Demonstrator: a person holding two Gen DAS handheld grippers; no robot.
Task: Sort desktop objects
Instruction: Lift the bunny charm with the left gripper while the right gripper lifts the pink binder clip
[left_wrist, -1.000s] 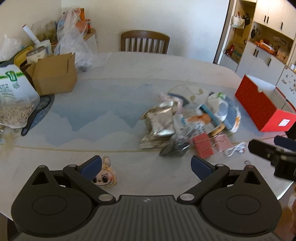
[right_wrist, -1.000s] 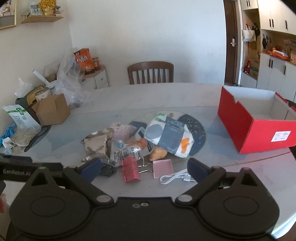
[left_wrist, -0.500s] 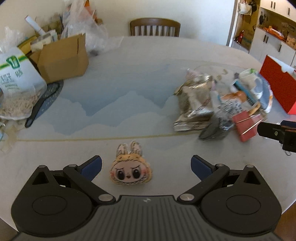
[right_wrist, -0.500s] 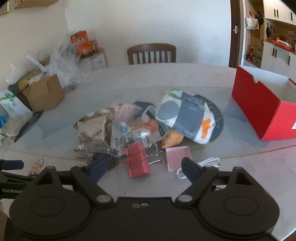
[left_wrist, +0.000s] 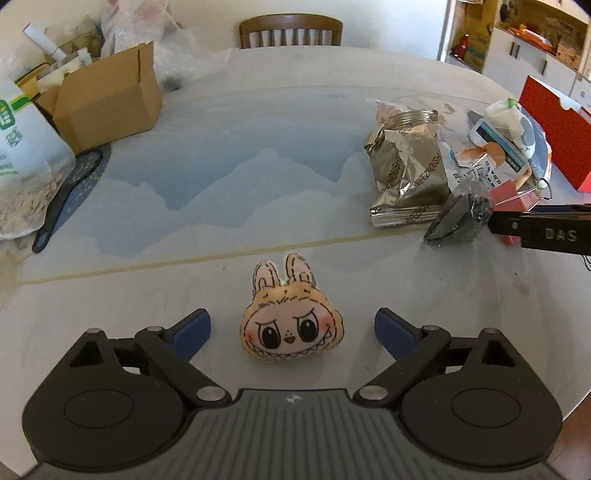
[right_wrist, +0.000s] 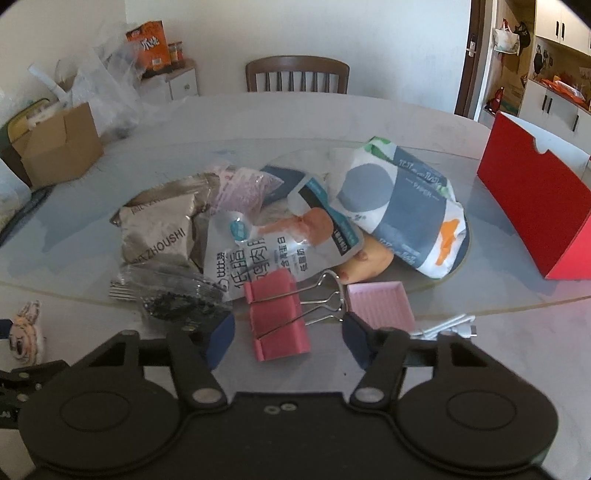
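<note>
Left gripper (left_wrist: 291, 328): low over the tabletop (left_wrist: 258, 158), pointing forward, its two blue tips spread wide.
Bunny toy (left_wrist: 291, 325): one, lying face up between the left tips, touching neither one.
Right gripper (right_wrist: 288, 338): low over the tabletop too, tips spread apart, one on each side of the near end of the red clip (right_wrist: 277, 314).
Red clip: one big one, lying flat with its wire handles pointing toward the pink tray (right_wrist: 380, 304); I cannot tell if the tips touch it.
Pink tray: one, small and square, just beside the clip.
White cable (right_wrist: 450, 326): one, by the right tip.
Snack bags: one tan bag (right_wrist: 159, 232), one clear bag with printed words (right_wrist: 266, 254), one pink bag (right_wrist: 243, 188), one small dark bag (right_wrist: 177, 299), all in a heap just behind the clip.
Tissue pack (right_wrist: 402, 206): one, blue, white and orange, at the right of the heap.
Red box (right_wrist: 535, 210): one, open on top, well to the right.
Cardboard box (left_wrist: 107, 96): one, far left.
Chair (left_wrist: 290, 31): one, behind the tabletop.
</note>
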